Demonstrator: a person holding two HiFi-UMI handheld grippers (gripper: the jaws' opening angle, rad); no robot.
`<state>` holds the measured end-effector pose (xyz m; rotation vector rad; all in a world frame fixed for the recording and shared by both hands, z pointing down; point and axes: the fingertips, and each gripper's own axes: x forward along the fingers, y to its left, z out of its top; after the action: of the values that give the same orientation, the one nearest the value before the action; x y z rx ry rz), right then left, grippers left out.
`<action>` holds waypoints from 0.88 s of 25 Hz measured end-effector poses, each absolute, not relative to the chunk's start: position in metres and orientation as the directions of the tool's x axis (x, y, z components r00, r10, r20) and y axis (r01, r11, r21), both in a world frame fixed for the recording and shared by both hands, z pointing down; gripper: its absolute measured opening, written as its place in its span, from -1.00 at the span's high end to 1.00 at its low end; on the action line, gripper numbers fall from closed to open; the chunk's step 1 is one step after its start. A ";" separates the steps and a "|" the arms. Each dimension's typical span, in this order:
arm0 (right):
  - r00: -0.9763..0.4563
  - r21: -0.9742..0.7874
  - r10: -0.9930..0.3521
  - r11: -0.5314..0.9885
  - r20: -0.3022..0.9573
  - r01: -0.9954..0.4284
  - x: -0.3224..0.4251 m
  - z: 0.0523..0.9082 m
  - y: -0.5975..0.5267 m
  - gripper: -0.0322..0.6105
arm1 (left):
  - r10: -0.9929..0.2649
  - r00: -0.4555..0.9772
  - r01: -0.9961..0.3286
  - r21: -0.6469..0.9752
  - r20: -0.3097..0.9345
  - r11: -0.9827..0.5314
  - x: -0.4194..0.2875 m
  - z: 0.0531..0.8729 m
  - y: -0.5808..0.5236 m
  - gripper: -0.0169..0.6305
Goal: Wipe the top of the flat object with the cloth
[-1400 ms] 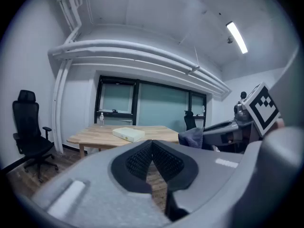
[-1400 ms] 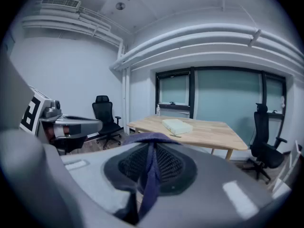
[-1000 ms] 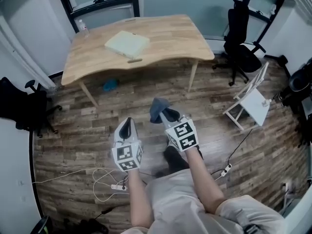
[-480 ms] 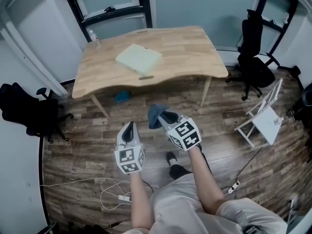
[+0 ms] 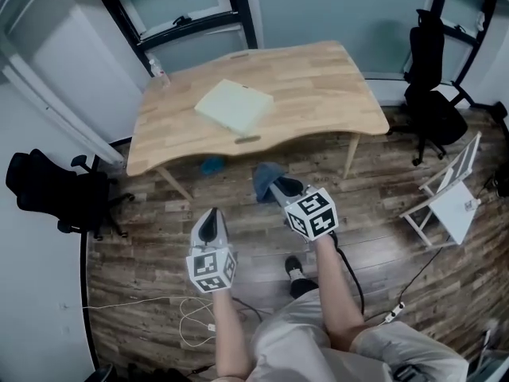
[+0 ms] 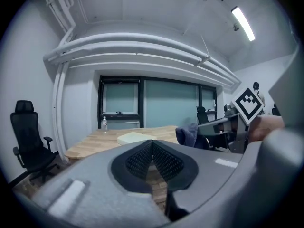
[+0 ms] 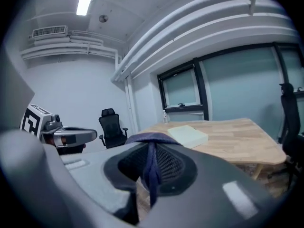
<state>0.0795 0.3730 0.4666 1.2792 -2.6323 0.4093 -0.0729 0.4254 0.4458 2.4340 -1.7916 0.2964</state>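
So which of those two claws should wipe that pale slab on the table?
Right. The right gripper is shut on the cloth; the left gripper is shut, empty. Neither touches the flat object.

Grey left gripper and right gripper bear black-white marker cubes.

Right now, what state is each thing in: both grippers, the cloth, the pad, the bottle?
Left gripper: shut, empty.
Right gripper: shut on the cloth.
Cloth: bunched, held in the air short of the table.
Pad: lying flat on the table, untouched.
Bottle: upright at the table's far left corner.
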 end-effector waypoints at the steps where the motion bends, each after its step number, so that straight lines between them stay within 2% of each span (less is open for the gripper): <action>1: -0.606 -0.169 -0.743 0.584 0.284 -0.794 0.084 0.467 0.365 0.75 | -0.930 0.289 -0.951 -0.040 0.226 -0.306 -0.070 0.446 0.419 0.92; 13: -0.578 -0.155 -0.753 0.560 0.316 -0.814 0.108 0.479 0.324 0.75 | -0.913 0.290 -0.946 -0.057 0.287 -0.319 -0.059 0.463 0.379 0.92; 22: -0.561 -0.137 -0.758 0.549 0.332 -0.824 0.125 0.482 0.298 0.75 | -0.926 0.256 -0.960 -0.042 0.279 -0.278 -0.069 0.465 0.351 0.92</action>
<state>0.1250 0.2975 0.4819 1.3270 -2.5520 0.4090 -0.0691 0.3510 0.4649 2.3782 -1.7988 0.3768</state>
